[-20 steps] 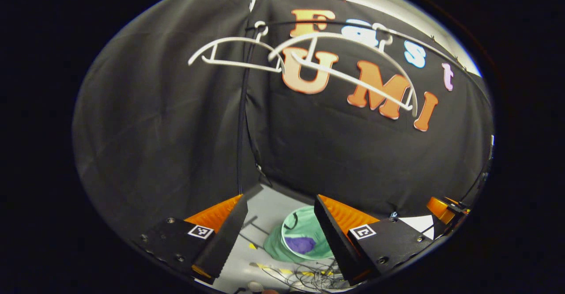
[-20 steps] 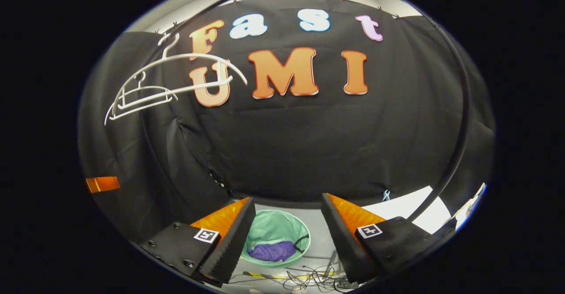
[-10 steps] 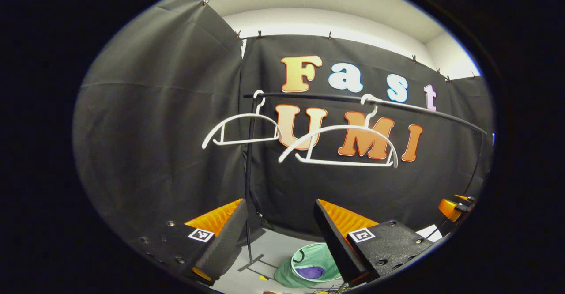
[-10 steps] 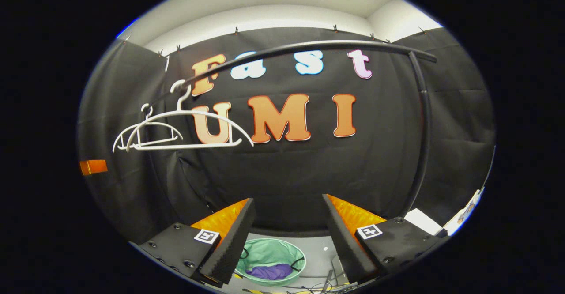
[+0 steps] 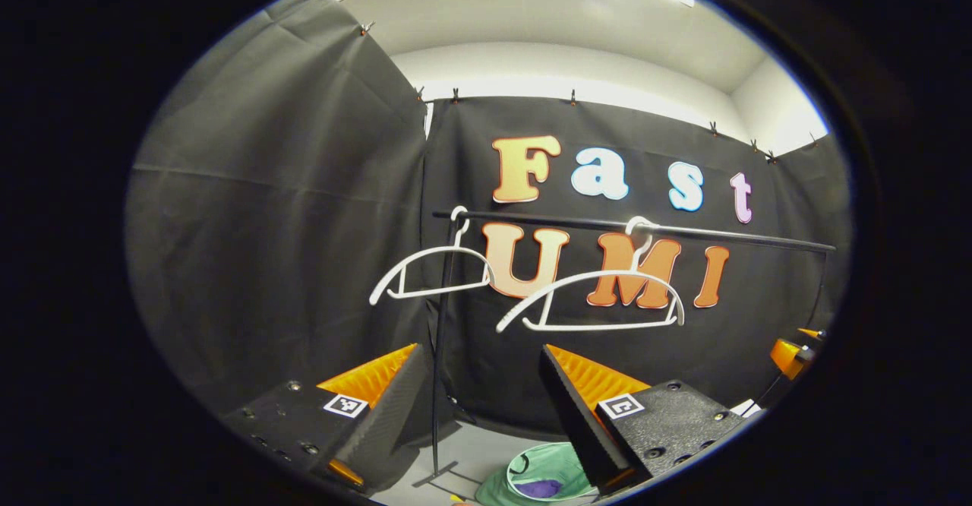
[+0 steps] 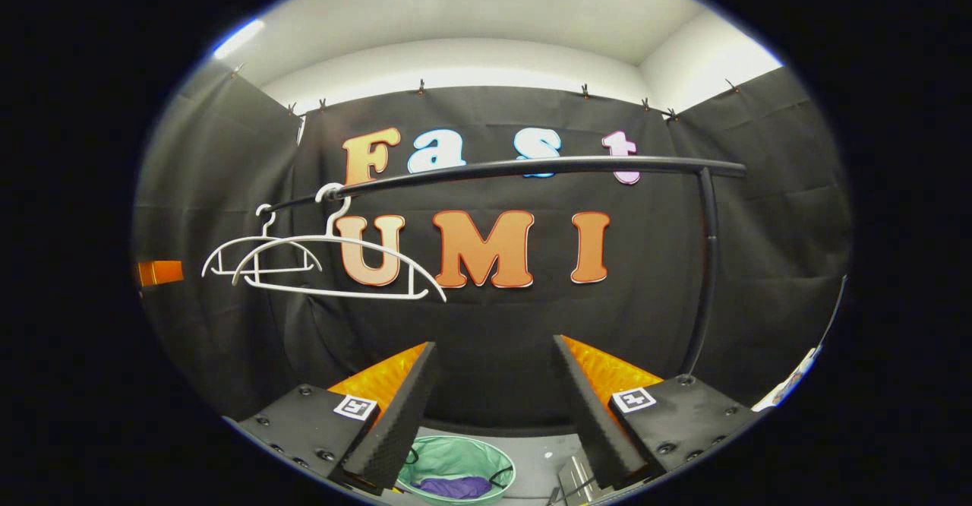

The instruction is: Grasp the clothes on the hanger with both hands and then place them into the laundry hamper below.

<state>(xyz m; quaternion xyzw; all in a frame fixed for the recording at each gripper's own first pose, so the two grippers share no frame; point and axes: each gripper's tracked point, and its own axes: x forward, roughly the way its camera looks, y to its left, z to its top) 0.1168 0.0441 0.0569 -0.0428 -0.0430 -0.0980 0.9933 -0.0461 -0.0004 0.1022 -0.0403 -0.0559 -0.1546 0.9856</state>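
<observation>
Both grippers (image 5: 478, 400) (image 6: 493, 400) gape wide and empty; purple garment (image 6: 454, 486) slumps soft, light in hamper (image 6: 486, 462)—pinch bunched folds.

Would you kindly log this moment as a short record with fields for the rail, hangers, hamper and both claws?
rail: black bar running across the booth on uprights
hangers: two white ones, near and far, both bare
hamper: green, on the floor under the rail
clothes: purple garment lying inside the hamper
left claw: open, holding nothing
right claw: open, holding nothing
task state: looks finished
</observation>
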